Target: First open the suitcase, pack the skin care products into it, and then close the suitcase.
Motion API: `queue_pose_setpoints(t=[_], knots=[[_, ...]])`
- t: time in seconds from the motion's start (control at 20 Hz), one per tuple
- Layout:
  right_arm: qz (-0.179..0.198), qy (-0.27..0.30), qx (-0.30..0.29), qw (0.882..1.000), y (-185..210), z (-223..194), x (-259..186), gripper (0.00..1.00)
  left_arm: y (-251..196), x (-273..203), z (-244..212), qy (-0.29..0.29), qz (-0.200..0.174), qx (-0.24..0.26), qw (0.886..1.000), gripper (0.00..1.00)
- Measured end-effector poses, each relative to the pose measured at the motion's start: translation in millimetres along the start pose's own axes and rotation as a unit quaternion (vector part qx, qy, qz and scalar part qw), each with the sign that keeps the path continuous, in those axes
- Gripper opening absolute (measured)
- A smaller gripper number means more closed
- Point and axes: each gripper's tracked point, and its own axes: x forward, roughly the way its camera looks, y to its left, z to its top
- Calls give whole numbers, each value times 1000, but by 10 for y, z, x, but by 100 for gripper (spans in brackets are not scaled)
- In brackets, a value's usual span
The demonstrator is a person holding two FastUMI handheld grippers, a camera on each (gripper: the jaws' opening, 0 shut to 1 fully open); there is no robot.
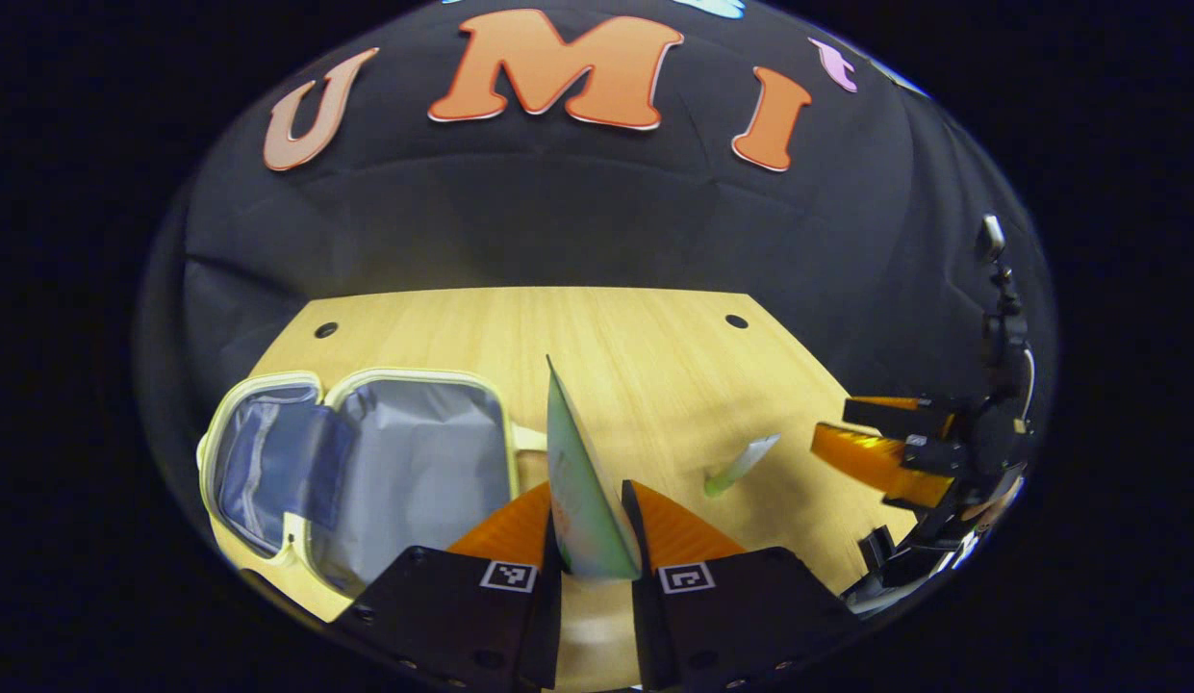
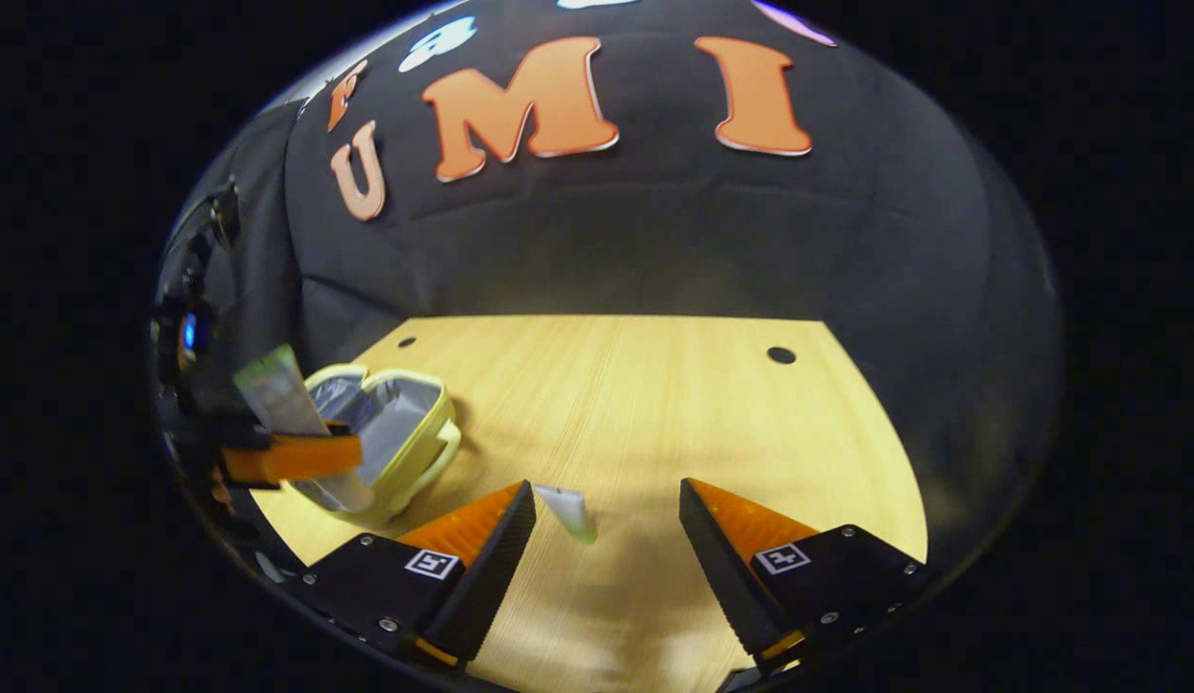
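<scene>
Left gripper point(image 1: 594, 539) is clamped on a flat pale-green skincare tube point(image 1: 582, 491), held upright above the light wooden table point(image 1: 635, 337), just right of the pale-yellow soft suitcase point(image 1: 366, 472). That case lies wide open, grey lining showing, nothing visible inside. A second small white-and-green tube point(image 2: 570, 512) lies on the table between the right gripper's point(image 2: 606, 539) spread, unclenched fingers, touching neither.

**A recording booth, not a home**

Black cloth point(image 2: 654, 241) hangs creased as a wall close behind a pale wood surface point(image 2: 654, 404). The surface has round holes near its far corners. At one side edge a camera on a jointed black mount point(image 1: 993, 289) stands, rig gear rather than household furniture.
</scene>
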Motion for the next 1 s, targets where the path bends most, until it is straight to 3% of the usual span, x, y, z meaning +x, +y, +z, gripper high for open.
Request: queue_pose_setpoints(t=[0.3,0.5,0.6,0.65,0.7,0.75,0.85,1.0], knots=[[26,66,-41,997,170,-420,472,94,535,-250,-200,11,38,-62,997,31],[28,104,-36,993,230,-645,681,86,743,-265,-263,24,52,-71,996,31],[25,110,-38,993,231,-688,741,76,827,-264,-271,27,55,-71,996,31],[24,111,-37,993,227,-687,760,64,854,-262,-270,29,55,-71,996,31],[20,116,-37,992,206,-699,776,60,866,-252,-267,29,53,-73,996,31],[10,123,-37,992,161,-730,799,48,890,-251,-285,31,50,-74,996,31],[6,125,-22,992,168,-698,786,36,890,-256,-292,36,42,-77,996,31],[-1,132,-15,991,228,-634,668,34,988,-326,-289,45,31,-77,996,31]])
